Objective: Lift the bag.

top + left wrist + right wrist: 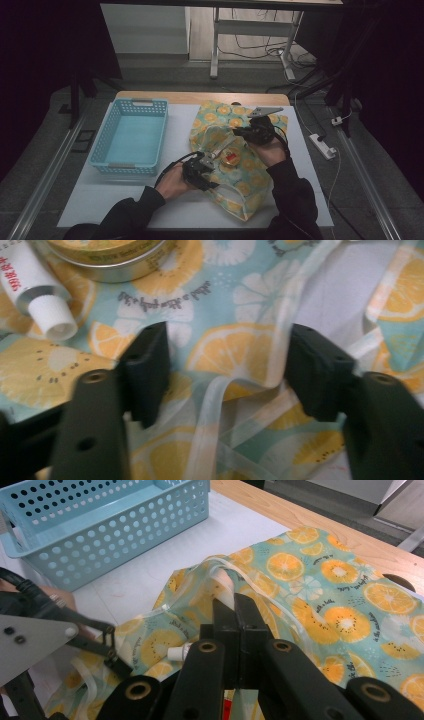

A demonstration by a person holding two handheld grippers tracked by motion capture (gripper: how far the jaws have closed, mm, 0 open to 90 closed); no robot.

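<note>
Bag (235, 165) of thin, limp, slippery film is best taken at its rim: right gripper (235, 611) is clamped on it, left gripper (227, 375) half-open astride a fold.

Glossy clear-plastic orange-print bag (235, 165), shiny metal tin (107, 257), perforated plastic basket (131, 135).

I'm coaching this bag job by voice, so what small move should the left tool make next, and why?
Probably close the left tool fully on the clear rim of the citrus-print bag. Its jaws straddle that raised fold without pinching it, while the right tool is shut on the bag's other edge. The tube and tin lie beyond.
</note>
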